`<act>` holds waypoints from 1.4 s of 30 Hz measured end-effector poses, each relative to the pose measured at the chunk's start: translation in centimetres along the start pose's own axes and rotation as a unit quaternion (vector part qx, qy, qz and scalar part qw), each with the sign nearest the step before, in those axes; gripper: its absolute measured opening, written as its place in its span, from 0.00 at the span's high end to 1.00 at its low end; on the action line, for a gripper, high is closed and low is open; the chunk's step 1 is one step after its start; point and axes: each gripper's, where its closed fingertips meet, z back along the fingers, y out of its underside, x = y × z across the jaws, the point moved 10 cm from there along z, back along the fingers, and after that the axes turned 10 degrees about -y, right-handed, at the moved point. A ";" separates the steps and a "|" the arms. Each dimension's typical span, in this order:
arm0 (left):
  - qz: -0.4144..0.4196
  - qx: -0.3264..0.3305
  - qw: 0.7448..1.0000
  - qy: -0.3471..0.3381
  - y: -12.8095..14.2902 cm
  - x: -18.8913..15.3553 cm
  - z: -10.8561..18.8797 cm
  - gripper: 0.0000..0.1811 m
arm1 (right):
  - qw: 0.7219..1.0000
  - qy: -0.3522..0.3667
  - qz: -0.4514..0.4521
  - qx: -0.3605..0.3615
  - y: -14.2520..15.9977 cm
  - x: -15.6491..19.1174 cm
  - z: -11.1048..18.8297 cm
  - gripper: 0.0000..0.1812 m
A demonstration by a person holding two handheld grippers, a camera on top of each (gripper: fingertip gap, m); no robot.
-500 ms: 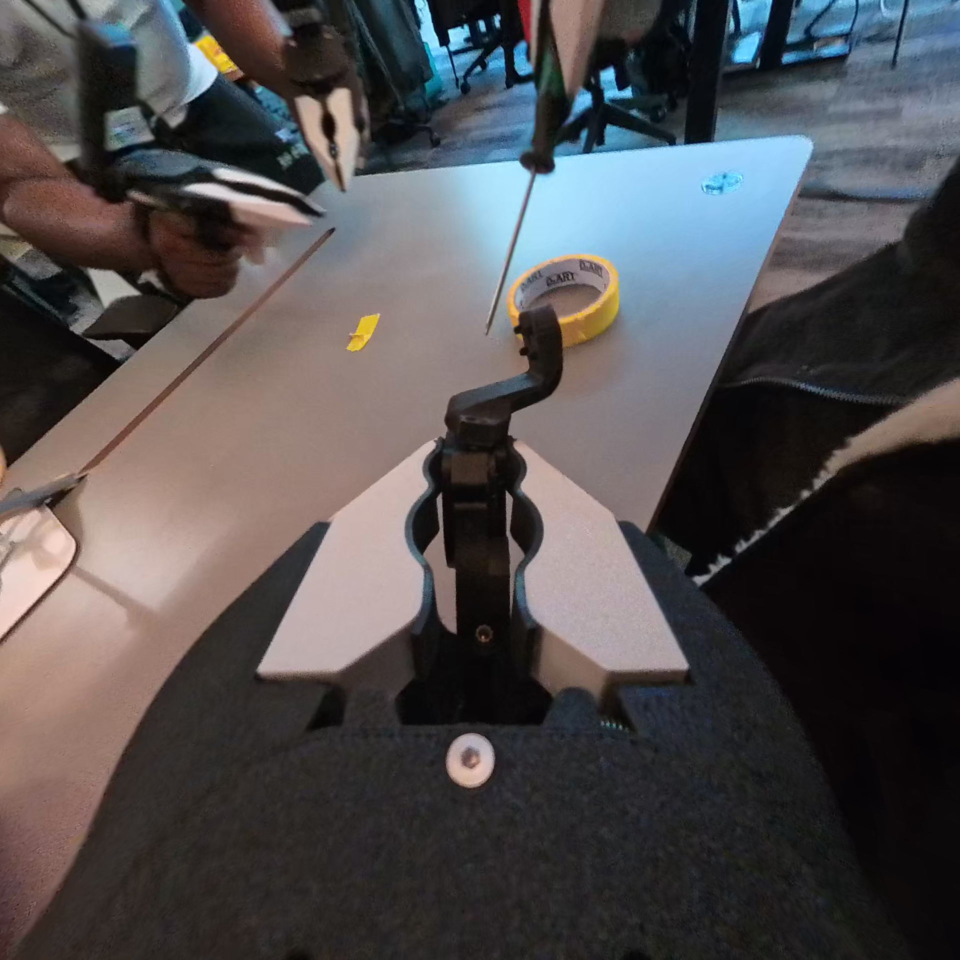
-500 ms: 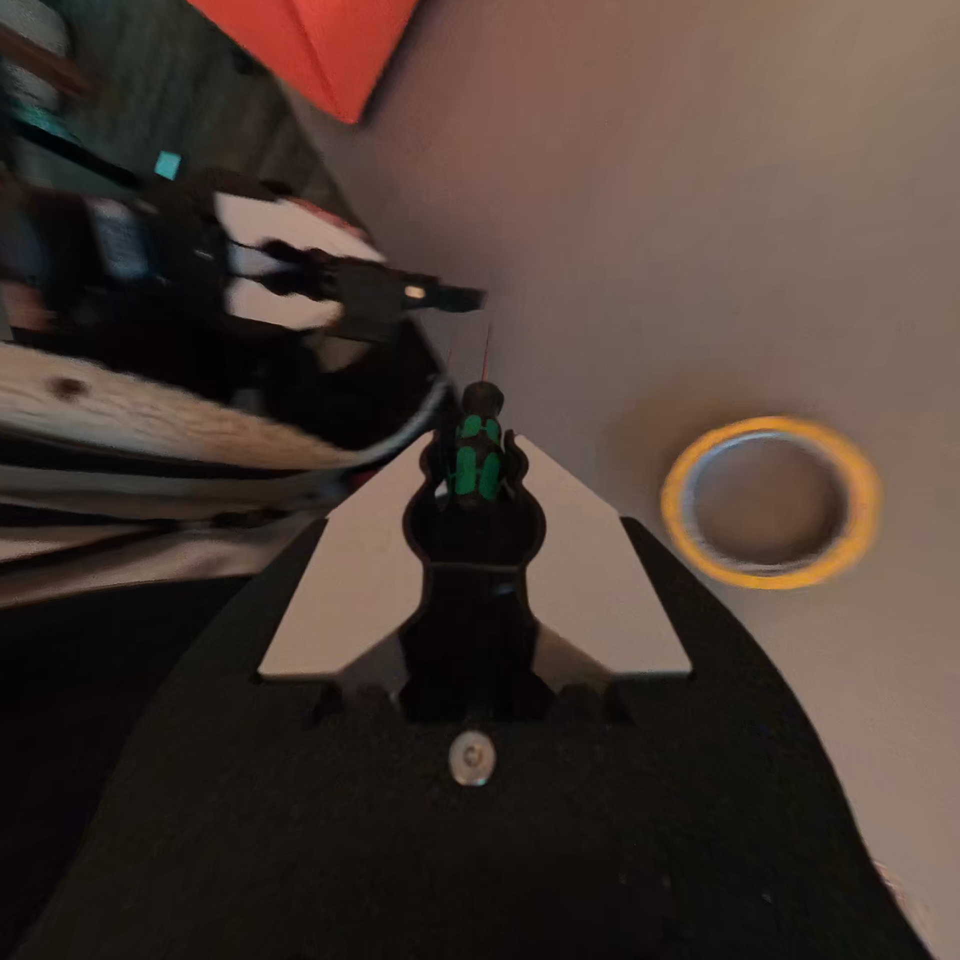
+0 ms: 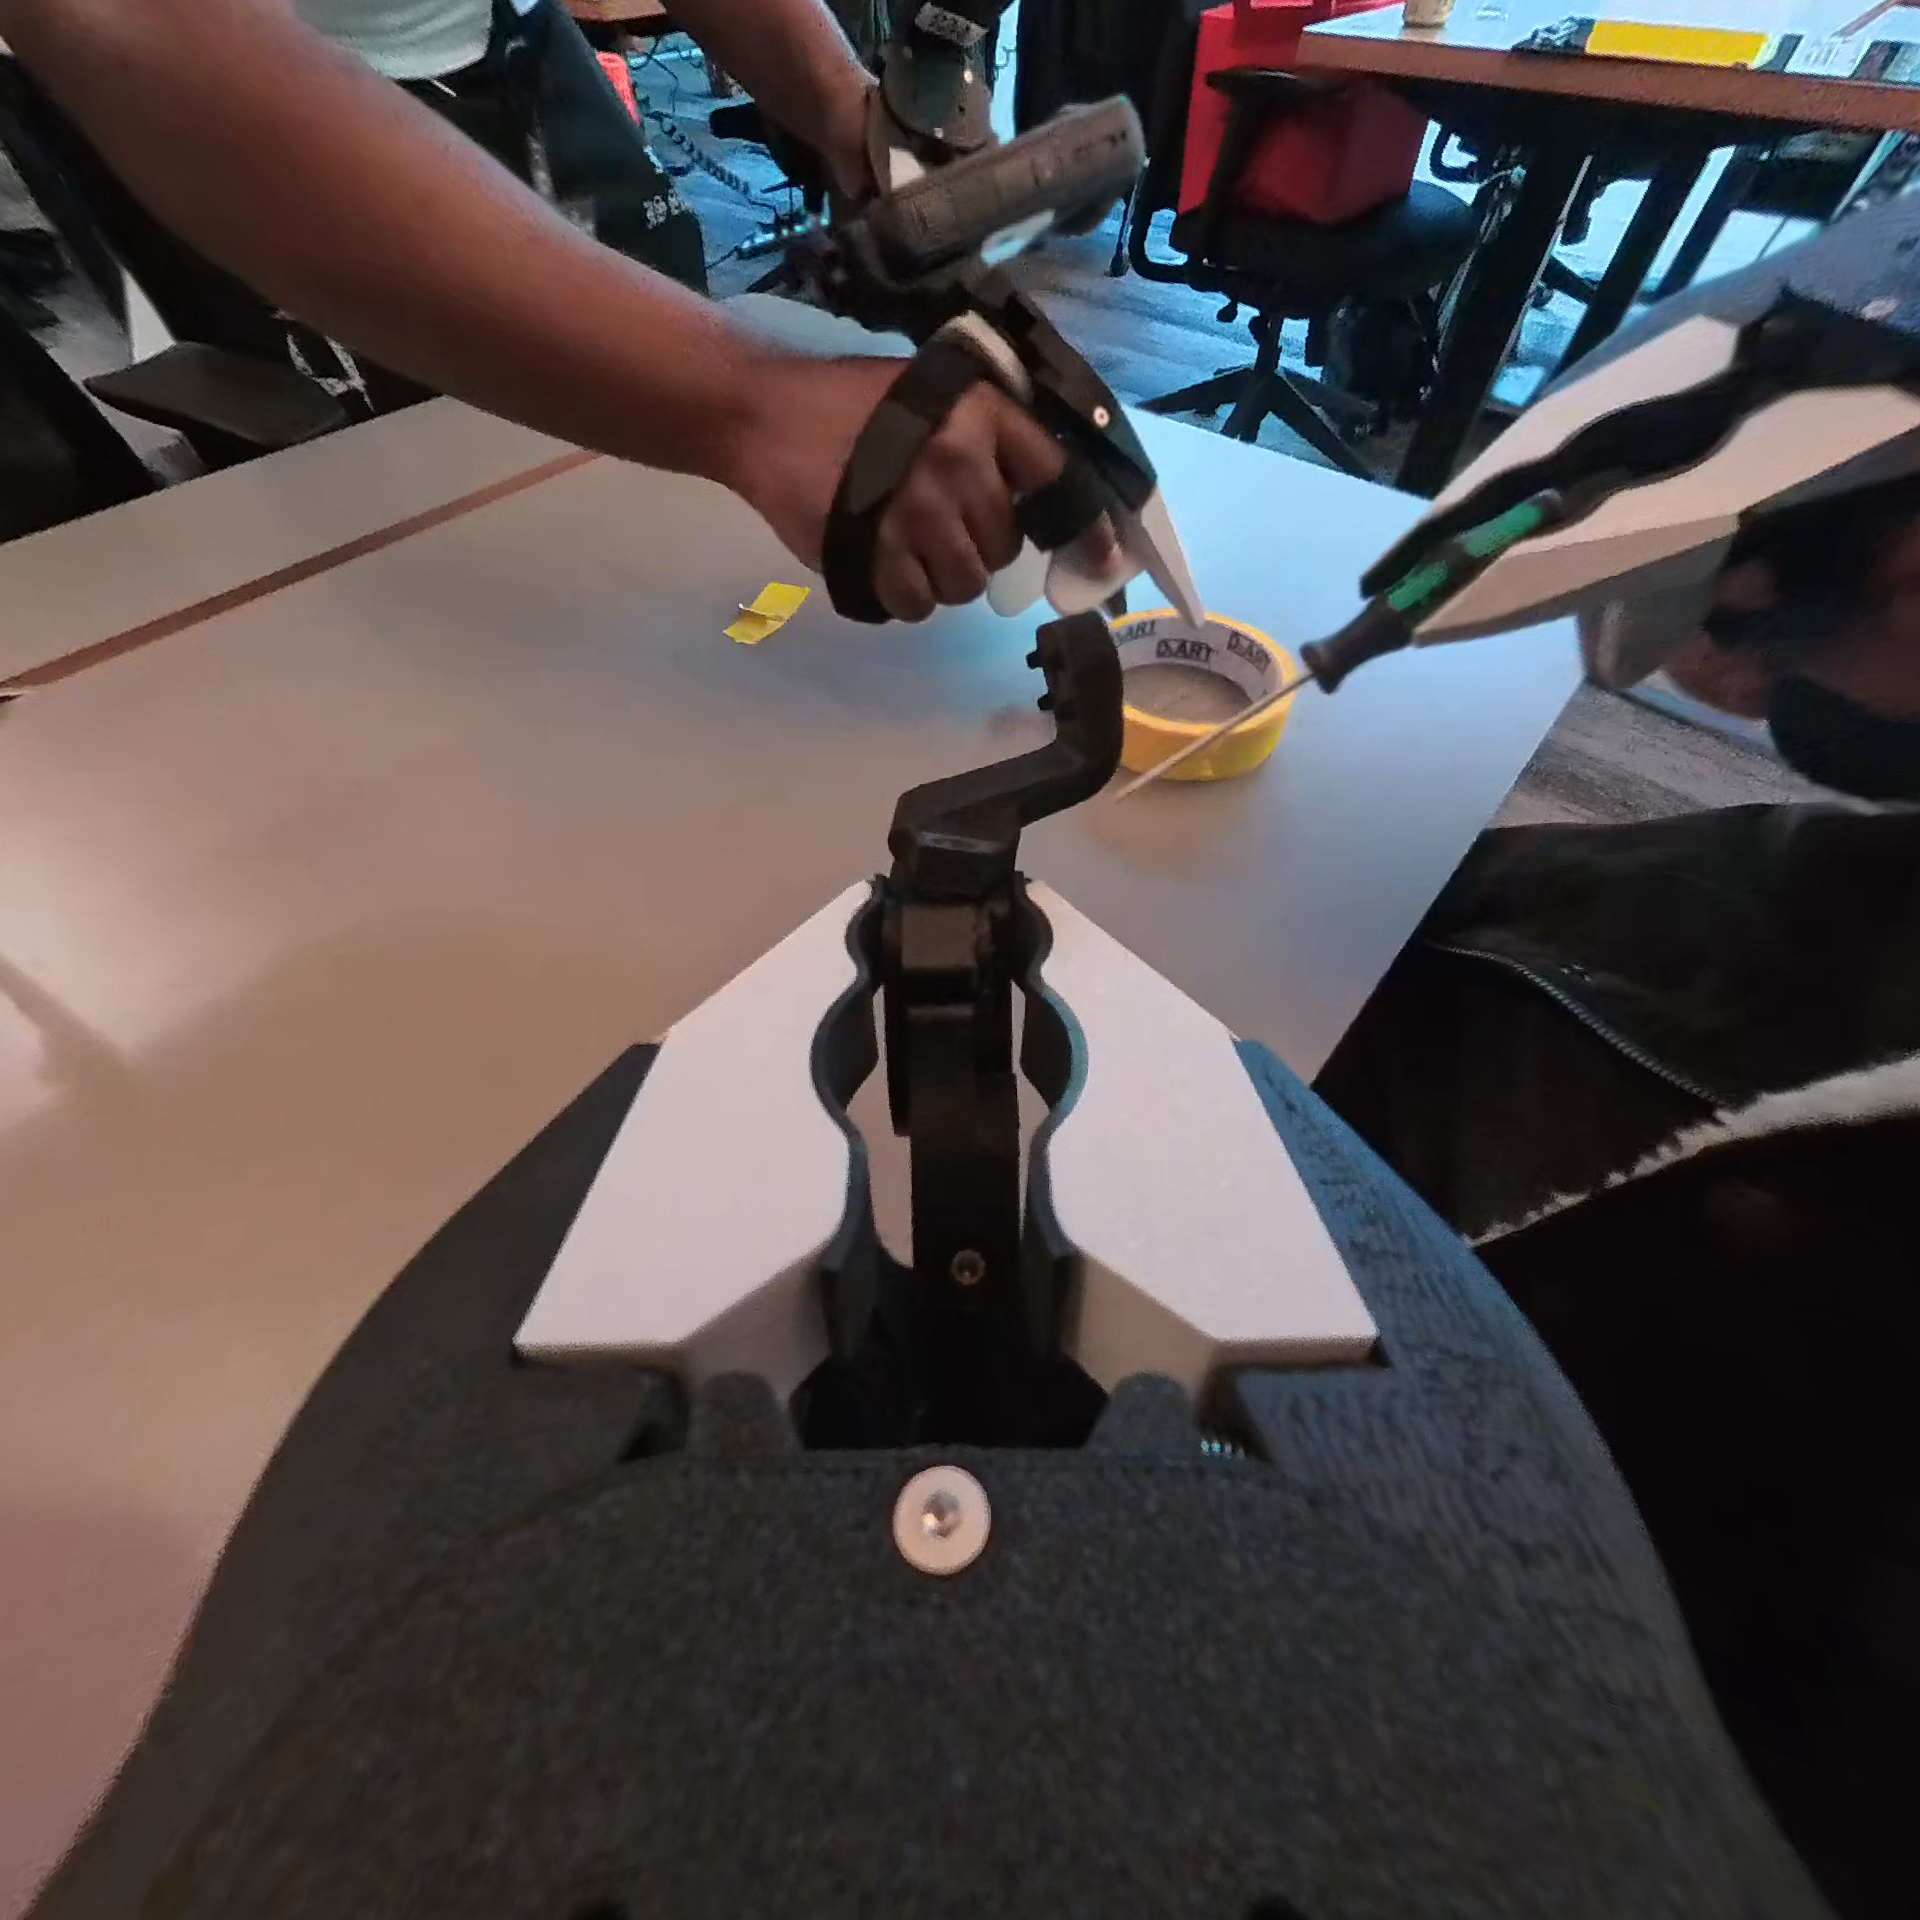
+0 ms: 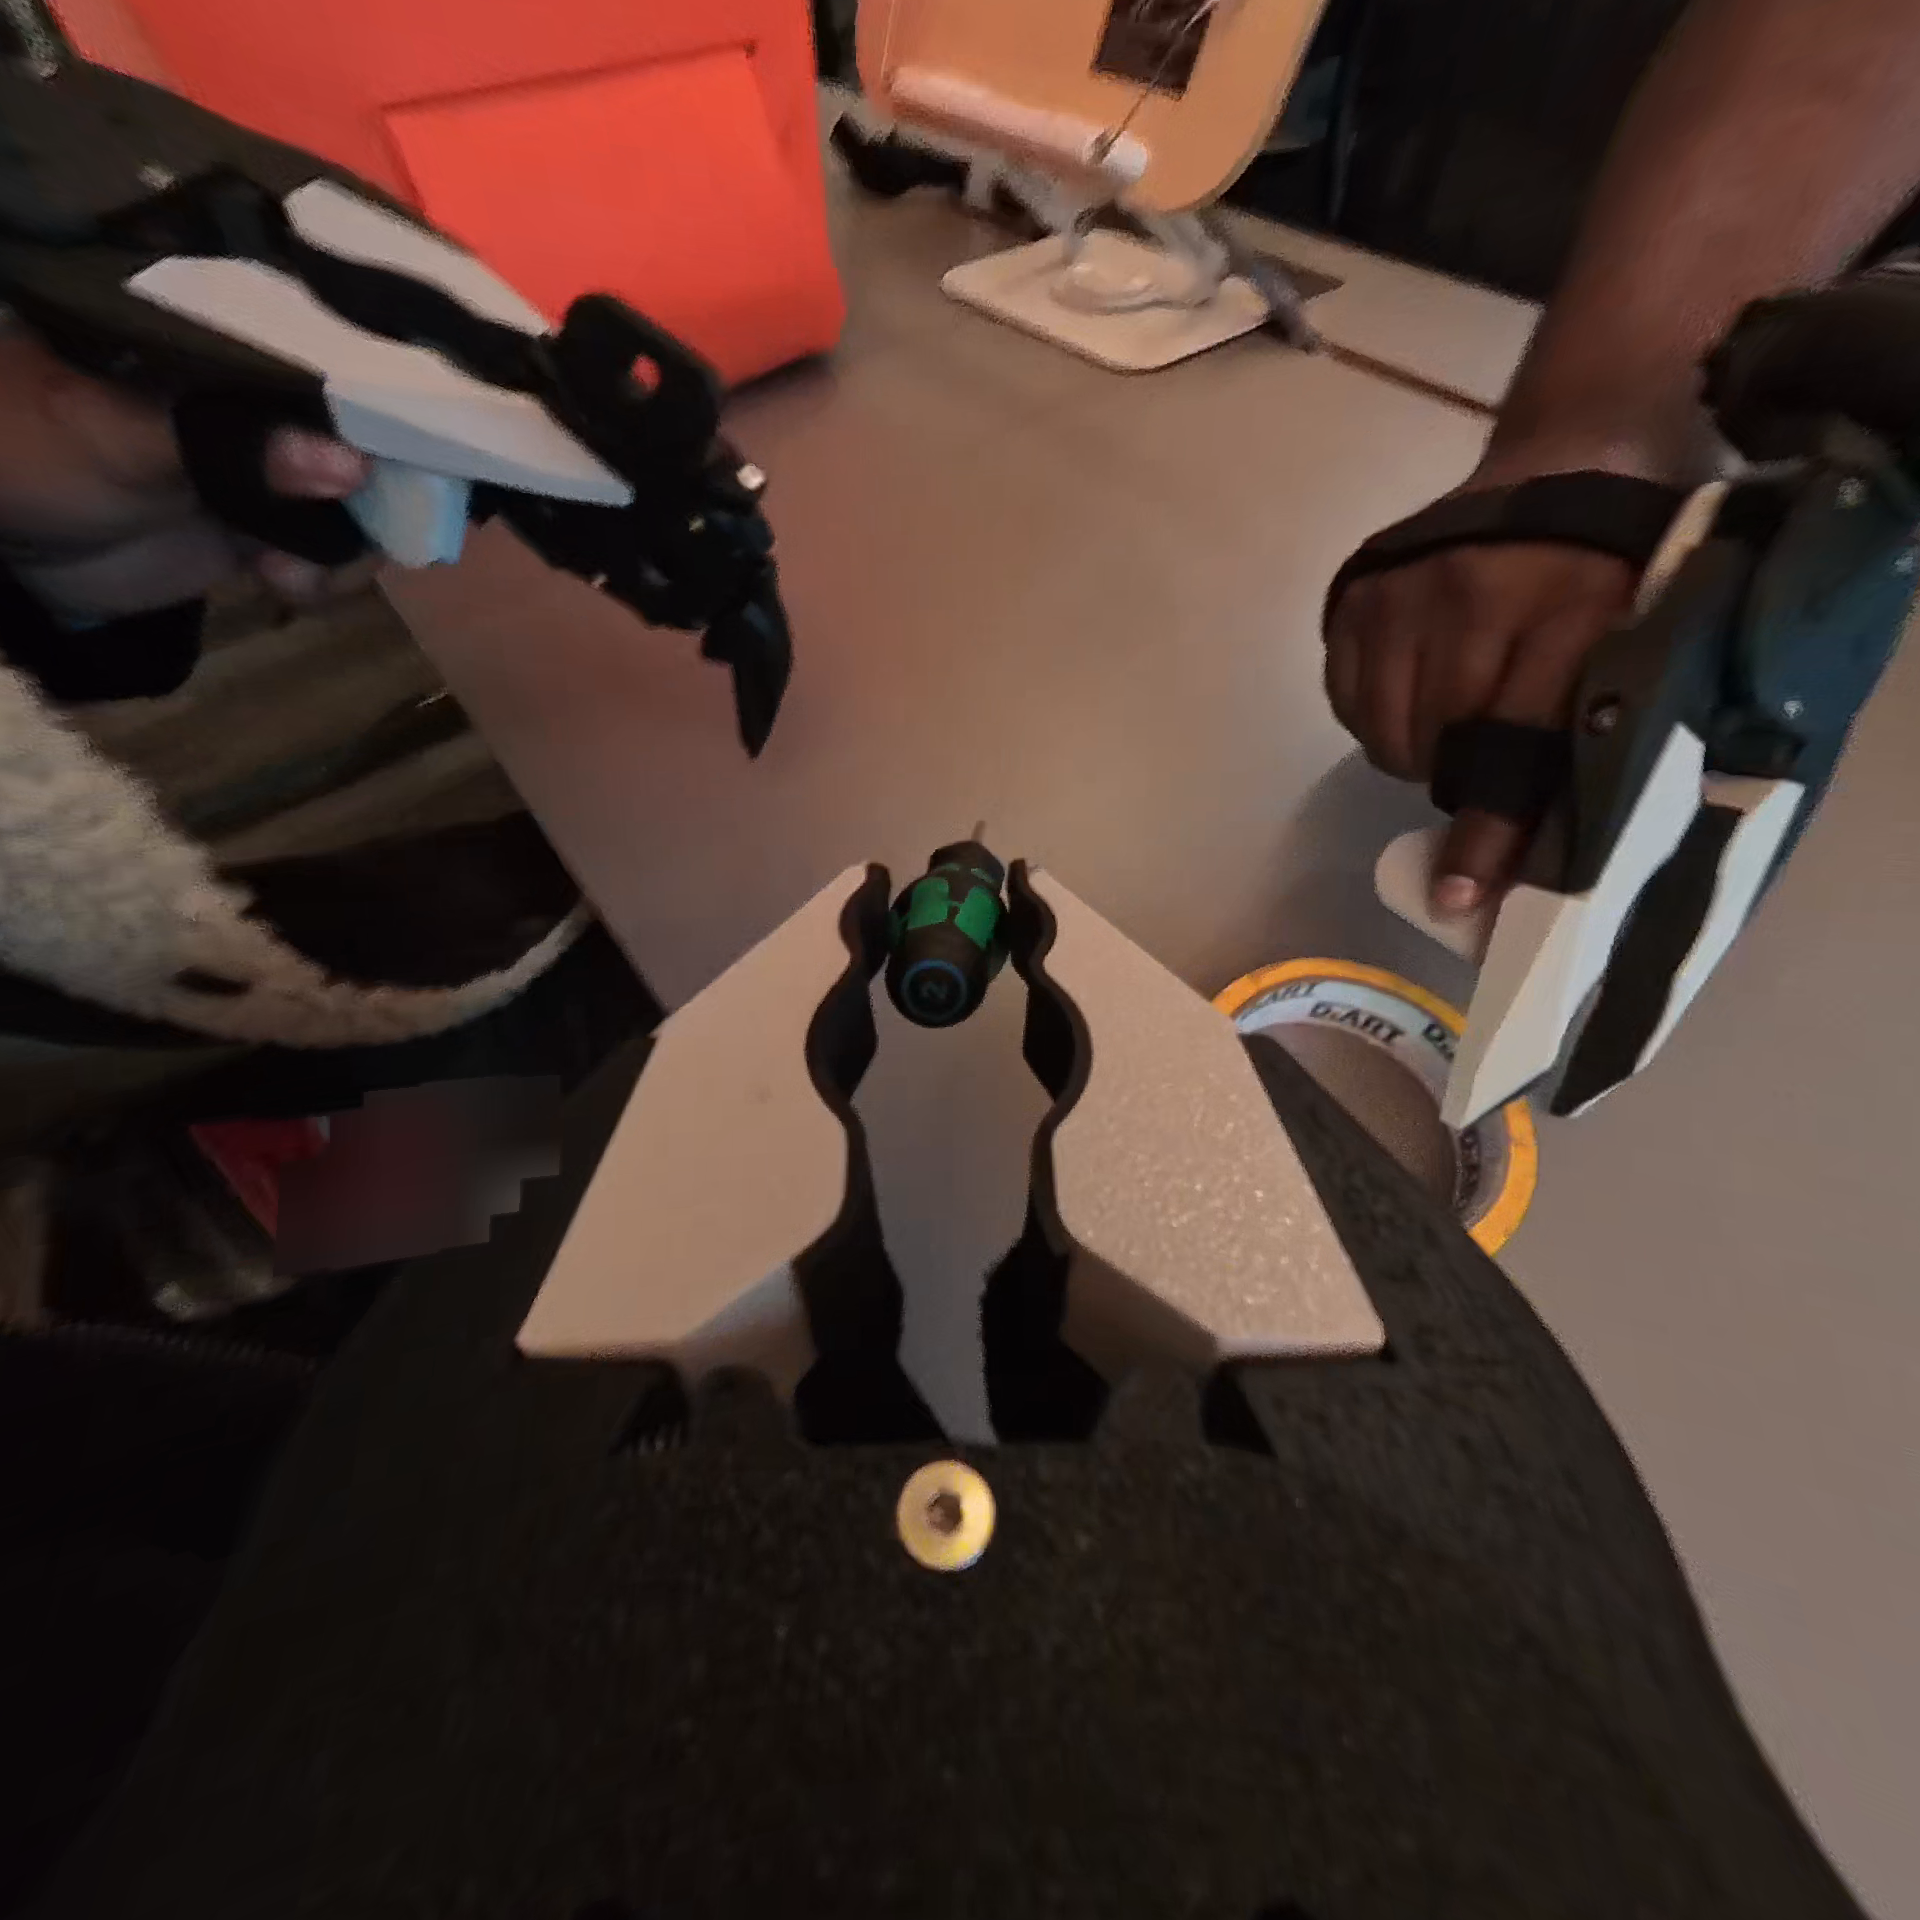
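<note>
- The left tool [image 3: 951,914] is clamped on a black cranked bracket [image 3: 1023,758], whose bent tip rises just short of the yellow tape roll [image 3: 1210,691].
- The right tool [image 4: 951,883] pinches a green-and-black screwdriver [image 4: 943,935]; in the left wrist view its thin shaft slants across the roll's near rim.
- Another person's tool [image 3: 1164,561] touches the roll's far rim on the bench [image 3: 416,779].

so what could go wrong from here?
1. Three grippers crowd the tape roll: the screwdriver shaft crosses the roll right beside the black part and another person's gripper, so a collision looks likely.
2. The right gripper pinches the screwdriver only at its fingertips; a bump could twist it loose.
</note>
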 end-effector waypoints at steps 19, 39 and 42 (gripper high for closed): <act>0.008 0.003 1.000 0.019 -0.3 -0.6 0.7 0.88 | 0.995 0.103 -0.020 -0.001 0.6 -5.0 3.7 0.88; -0.019 0.019 0.999 0.021 -0.2 -1.5 0.7 0.88 | 0.994 0.059 -0.075 -0.060 2.2 -3.3 10.7 0.88; -0.003 0.018 0.999 0.037 -0.2 -1.8 0.4 0.88 | 0.991 0.084 -0.059 -0.082 2.0 -2.4 12.3 0.88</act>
